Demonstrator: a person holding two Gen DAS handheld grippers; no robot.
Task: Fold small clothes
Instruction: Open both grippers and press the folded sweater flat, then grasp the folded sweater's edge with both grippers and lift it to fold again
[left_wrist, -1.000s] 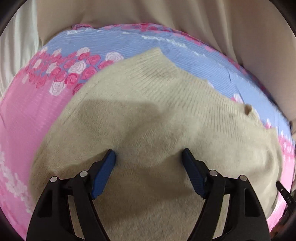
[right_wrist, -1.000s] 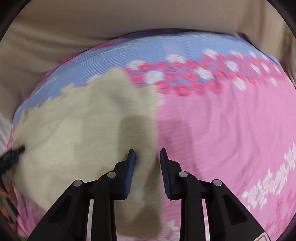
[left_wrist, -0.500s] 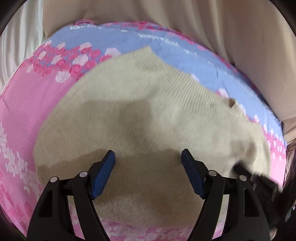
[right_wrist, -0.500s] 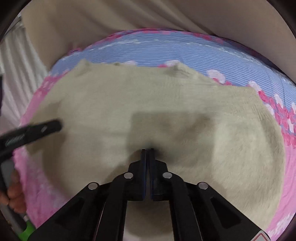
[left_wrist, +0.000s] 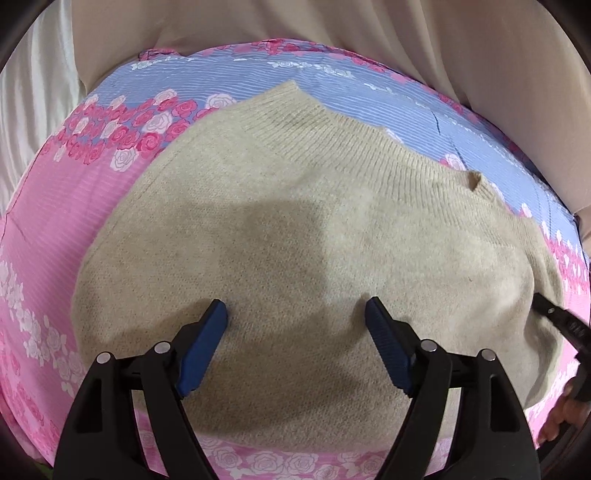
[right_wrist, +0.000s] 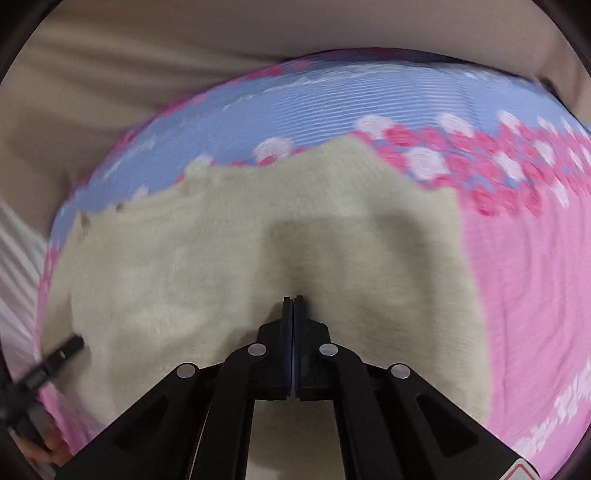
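A beige knitted sweater (left_wrist: 314, 229) lies flat on a pink and blue flowered sheet (left_wrist: 55, 229); its ribbed hem faces away. My left gripper (left_wrist: 295, 321) is open, its blue pads hovering over the near part of the sweater. In the right wrist view the sweater (right_wrist: 221, 258) fills the middle and my right gripper (right_wrist: 293, 301) is shut, its tips resting on or just above the knit; whether it pinches fabric cannot be told. The right gripper's tip also shows at the right edge of the left wrist view (left_wrist: 557, 317).
The flowered sheet (right_wrist: 535, 277) covers the bed. A beige fabric backdrop (left_wrist: 332, 29) rises behind it. White cloth (left_wrist: 29, 92) lies at the far left. The left gripper's tip (right_wrist: 55, 360) shows at the lower left of the right wrist view.
My right gripper closed from slightly open to shut and swung over the sweater, then back toward its right side. My left gripper stayed open and drew back slightly.
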